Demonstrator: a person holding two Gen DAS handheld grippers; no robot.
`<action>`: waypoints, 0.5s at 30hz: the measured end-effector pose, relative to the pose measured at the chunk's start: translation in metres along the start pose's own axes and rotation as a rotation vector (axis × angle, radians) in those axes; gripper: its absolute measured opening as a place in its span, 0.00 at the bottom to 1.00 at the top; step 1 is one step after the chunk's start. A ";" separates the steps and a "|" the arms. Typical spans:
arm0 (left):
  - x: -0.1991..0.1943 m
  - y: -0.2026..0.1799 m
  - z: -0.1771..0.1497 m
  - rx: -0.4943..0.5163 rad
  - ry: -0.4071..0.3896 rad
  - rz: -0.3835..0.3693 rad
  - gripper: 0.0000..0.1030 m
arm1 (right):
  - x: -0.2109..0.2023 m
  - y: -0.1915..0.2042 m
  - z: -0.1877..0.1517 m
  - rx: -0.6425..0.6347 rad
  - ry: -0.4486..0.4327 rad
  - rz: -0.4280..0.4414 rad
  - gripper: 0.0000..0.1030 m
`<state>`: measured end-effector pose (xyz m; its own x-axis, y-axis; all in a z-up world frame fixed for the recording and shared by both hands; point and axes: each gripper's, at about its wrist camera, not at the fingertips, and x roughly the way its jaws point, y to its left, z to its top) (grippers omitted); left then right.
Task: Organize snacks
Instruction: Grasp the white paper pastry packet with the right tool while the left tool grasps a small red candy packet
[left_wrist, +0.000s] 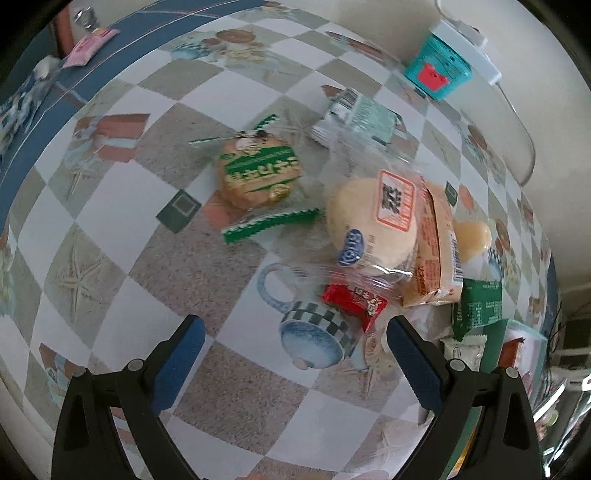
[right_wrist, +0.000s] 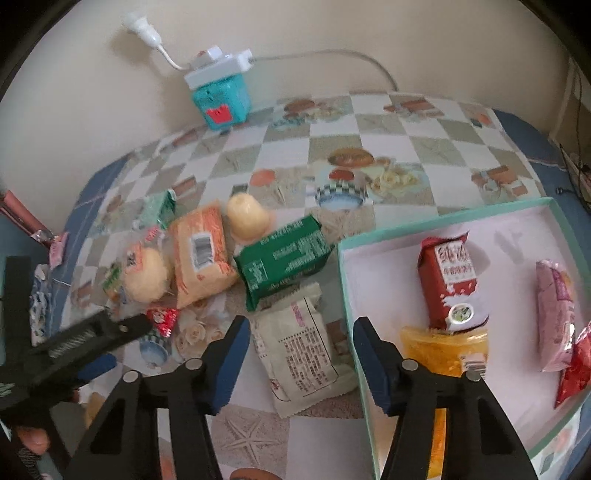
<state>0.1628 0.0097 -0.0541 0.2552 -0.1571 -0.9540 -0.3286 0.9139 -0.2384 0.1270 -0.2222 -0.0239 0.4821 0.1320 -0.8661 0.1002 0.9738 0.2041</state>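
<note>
Left wrist view: the left gripper (left_wrist: 293, 354) gapes wide, holding nothing; a small red candy packet (left_wrist: 354, 303) lies just ahead between its jaws. The right gripper (right_wrist: 301, 350), equally spread and empty, straddles the teal box's wall (right_wrist: 349, 291), a beige packet (right_wrist: 301, 354) between its jaws.

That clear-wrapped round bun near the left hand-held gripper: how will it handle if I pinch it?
The round bun looks soft, so it would likely squash under a firm pinch. Its clear wrapper is loose and glossy, so the pads may slip or catch only film. It leans on the orange packet, which may shift when it lifts.
</note>
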 end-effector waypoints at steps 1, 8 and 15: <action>0.001 -0.003 0.000 0.010 0.000 -0.003 0.96 | 0.000 0.001 0.000 -0.009 0.002 0.006 0.60; 0.003 -0.014 0.005 0.046 -0.009 -0.004 0.96 | 0.015 0.011 -0.006 -0.049 0.058 0.018 0.60; 0.017 -0.028 0.016 0.072 -0.007 -0.006 0.96 | 0.027 0.010 -0.010 -0.048 0.087 -0.017 0.60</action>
<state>0.1908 -0.0123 -0.0603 0.2637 -0.1600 -0.9512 -0.2607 0.9376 -0.2300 0.1320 -0.2069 -0.0496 0.4029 0.1286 -0.9062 0.0646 0.9836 0.1683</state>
